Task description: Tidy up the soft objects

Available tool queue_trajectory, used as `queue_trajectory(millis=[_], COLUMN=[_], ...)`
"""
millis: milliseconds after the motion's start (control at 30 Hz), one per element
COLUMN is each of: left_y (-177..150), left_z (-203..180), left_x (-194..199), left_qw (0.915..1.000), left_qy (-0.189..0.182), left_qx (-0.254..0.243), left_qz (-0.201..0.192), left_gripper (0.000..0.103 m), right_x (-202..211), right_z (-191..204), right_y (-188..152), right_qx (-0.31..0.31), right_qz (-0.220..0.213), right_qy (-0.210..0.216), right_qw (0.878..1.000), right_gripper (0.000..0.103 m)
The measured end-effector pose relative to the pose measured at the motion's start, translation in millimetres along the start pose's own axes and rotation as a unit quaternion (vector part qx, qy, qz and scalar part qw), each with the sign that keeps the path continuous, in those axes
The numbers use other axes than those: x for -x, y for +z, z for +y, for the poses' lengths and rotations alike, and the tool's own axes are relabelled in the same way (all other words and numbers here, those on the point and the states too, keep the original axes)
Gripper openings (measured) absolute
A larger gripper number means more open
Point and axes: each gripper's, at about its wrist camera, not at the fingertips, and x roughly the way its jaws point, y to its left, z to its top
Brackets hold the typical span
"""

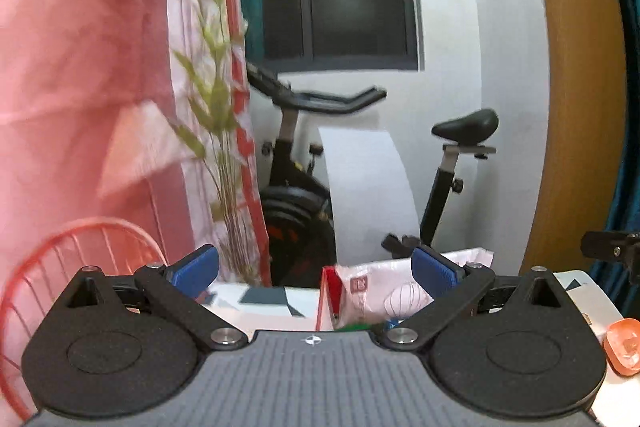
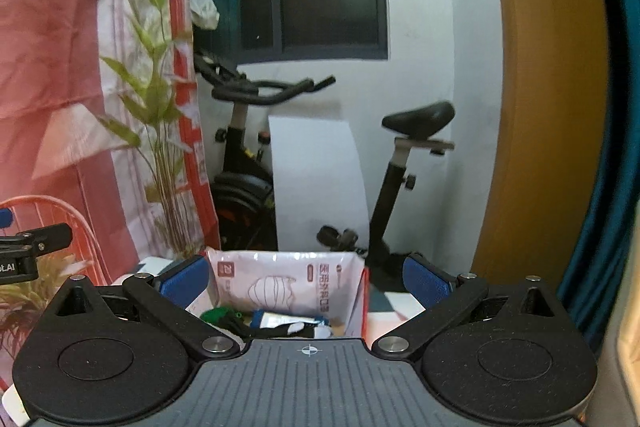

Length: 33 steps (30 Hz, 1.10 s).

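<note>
A red-edged box (image 2: pixel 362 311) stands low in the right wrist view, just beyond my right gripper (image 2: pixel 306 281), which is open with nothing between its blue pads (image 2: pixel 184 283). A pink pack of face masks (image 2: pixel 286 285) leans upright inside the box. Small soft items lie below it: something green (image 2: pixel 216 315) and something black and white (image 2: pixel 296 329). In the left wrist view the same box (image 1: pixel 326 299) and mask pack (image 1: pixel 384 291) sit ahead and slightly right of my open, empty left gripper (image 1: pixel 316 273).
An exercise bike (image 2: pixel 248 155) stands against the white wall behind the box. A pink curtain (image 1: pixel 80 67) and a leafy plant (image 2: pixel 160 115) fill the left. An orange wire basket (image 1: pixel 80 259) sits at lower left, a small orange dish (image 1: pixel 624 347) at right.
</note>
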Motion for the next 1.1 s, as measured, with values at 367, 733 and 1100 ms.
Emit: queue_trajectory(millis=[367, 733, 1100], left_y=[6, 1, -1], left_z=[7, 17, 14], left_x=[64, 91, 90], left_qw=[0.9990, 0.9980, 0.9982], left_qy=[-0.013, -0.012, -0.015], left_qx=[0.028, 0.040, 0.040], left_qz=[-0.032, -0.049, -0.043], left_gripper=[0.103, 0.103, 0.103], right_x=[78, 121, 124], right_z=[16, 26, 26], right_y=[9, 7, 9], right_qx=[0.013, 0.023, 0.027], right_qz=[-0.038, -0.052, -0.053], right_qy=[-0.033, -0.043, -0.052], right_qw=[0.999, 0.997, 0.997], right_gripper=[0.103, 0.103, 0.103])
